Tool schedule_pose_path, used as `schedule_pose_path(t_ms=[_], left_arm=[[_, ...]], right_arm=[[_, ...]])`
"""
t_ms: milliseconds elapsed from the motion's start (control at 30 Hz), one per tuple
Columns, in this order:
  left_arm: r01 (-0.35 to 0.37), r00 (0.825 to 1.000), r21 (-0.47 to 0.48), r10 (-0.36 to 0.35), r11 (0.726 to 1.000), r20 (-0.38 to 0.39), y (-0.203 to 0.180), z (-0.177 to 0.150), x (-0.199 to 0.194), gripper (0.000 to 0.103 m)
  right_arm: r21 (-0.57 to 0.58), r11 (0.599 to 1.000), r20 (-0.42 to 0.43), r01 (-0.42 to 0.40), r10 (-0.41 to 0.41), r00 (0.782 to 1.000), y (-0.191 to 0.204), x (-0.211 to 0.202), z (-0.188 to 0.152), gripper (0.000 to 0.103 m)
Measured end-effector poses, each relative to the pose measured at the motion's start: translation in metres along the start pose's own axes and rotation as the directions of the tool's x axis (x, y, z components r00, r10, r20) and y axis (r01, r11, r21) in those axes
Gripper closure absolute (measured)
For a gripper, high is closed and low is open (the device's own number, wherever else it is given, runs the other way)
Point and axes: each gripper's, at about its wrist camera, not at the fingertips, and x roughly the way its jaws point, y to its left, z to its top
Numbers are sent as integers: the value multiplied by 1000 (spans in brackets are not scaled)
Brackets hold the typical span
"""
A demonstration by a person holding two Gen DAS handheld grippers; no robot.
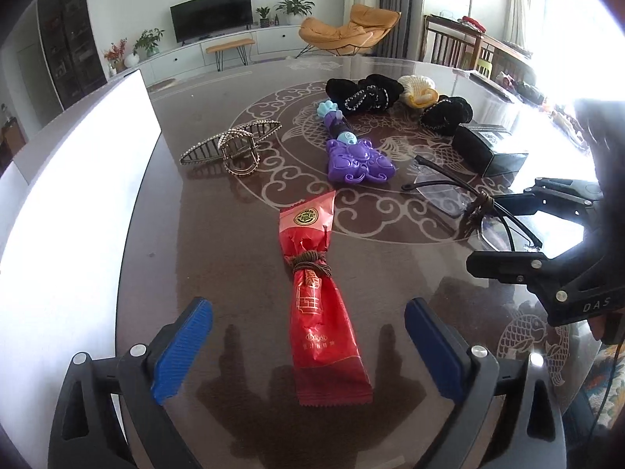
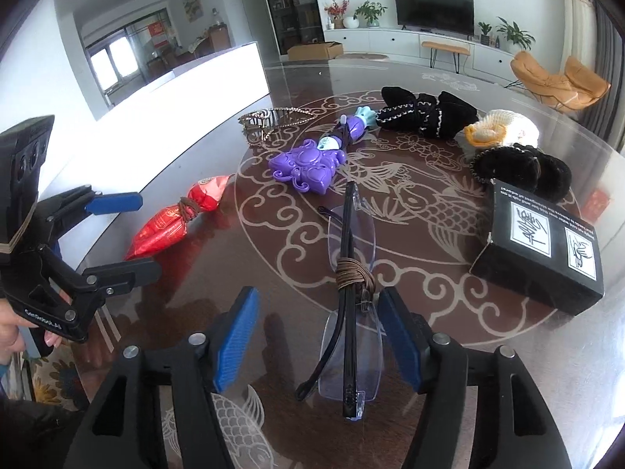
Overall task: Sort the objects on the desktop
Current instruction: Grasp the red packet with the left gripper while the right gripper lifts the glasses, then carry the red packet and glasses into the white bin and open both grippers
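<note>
- Dark glossy table (image 1: 218, 234) with a pale fish-and-cloud pattern fills both views; behind it lie a living room's television and an orange lounge chair.
- Left gripper (image 1: 308, 348) stands wide open with nothing held. The red snack packet (image 1: 320, 305) lies flat on the table between its blue pads (image 1: 183, 348), clear of both.
- That packet's long axis runs from 6 toward 12 o'clock in the left wrist view, straight along the fingers, its sealed flat end nearest the camera. A brown cord (image 1: 308, 264) ties its waist, and the crumpled top points to 12.
- Right gripper (image 2: 318, 336) is partly open and grips nothing. The folded glasses (image 2: 349, 312) lie between its pads (image 2: 398, 340), close to the right one, though whether they touch I cannot tell.
- Their long axis also runs from 6 to 12 o'clock in the right wrist view, with the folded temples lying along it. A brown cord binds their middle just ahead of the fingertips.
- Each hand is nearer its own item: packet for the left, glasses for the right.
- Closing either pair would likely squeeze across the short width, which suits both items.
- Farther off, from 11 to 2 o'clock, sit a hair claw (image 1: 230, 144), a purple toy (image 1: 351, 156), black knitted pieces (image 1: 363, 92) and a black box (image 2: 539, 258).
</note>
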Motion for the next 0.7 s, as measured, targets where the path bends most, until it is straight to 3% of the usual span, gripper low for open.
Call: schedule_pose_path(t_ms=[67,167,233,267,333,400,433,467,533,567,600,700], left_arm=[[-21,999,14,21,1000,-41,-3,5,14,1],[-8,999,-40,6,999,-46,2,9,19,1],[-23,999,-55,20,998,-49,3,11,21,1],[-23,998,-55,20,998,-52,2,11,21,1],[-13,999,-44,11,999,-52,1,12,19,7],[-1,1000,-20,0,1000,-28,-2,13,12,52],[3,1000,-17,-3,1000,-28,-3,15,10,66],[2,999,-21,-2,1000,-34,-2,16,10,80],[31,999,-39,-32,999,-31,0,15,8,82],[41,999,-52,-43,998,-23,1,12,5,82],[51,999,-63,-51,997,-6,1,10,0,82],[95,994,-94,-89,991,65,4,6,-28,83]], right_arm=[[2,1000,-59,-2,2,998,1,5,9,27],[54,998,-123,-38,44,991,-9,11,24,21],[84,991,-176,-107,121,977,-12,20,34,5],[80,991,-210,-105,120,970,-10,23,39,0],[64,995,-297,-73,89,951,-5,33,49,0],[43,999,-392,7,10,920,1,43,57,0],[12,998,-423,61,-50,905,4,46,57,1],[-36,995,-418,96,-103,903,10,45,58,11],[-76,991,-393,109,-131,910,18,37,62,40],[-66,992,-388,109,-126,913,20,32,65,81],[-60,993,-374,106,-121,920,22,26,67,88],[-105,986,-334,130,-158,929,33,4,74,90]])
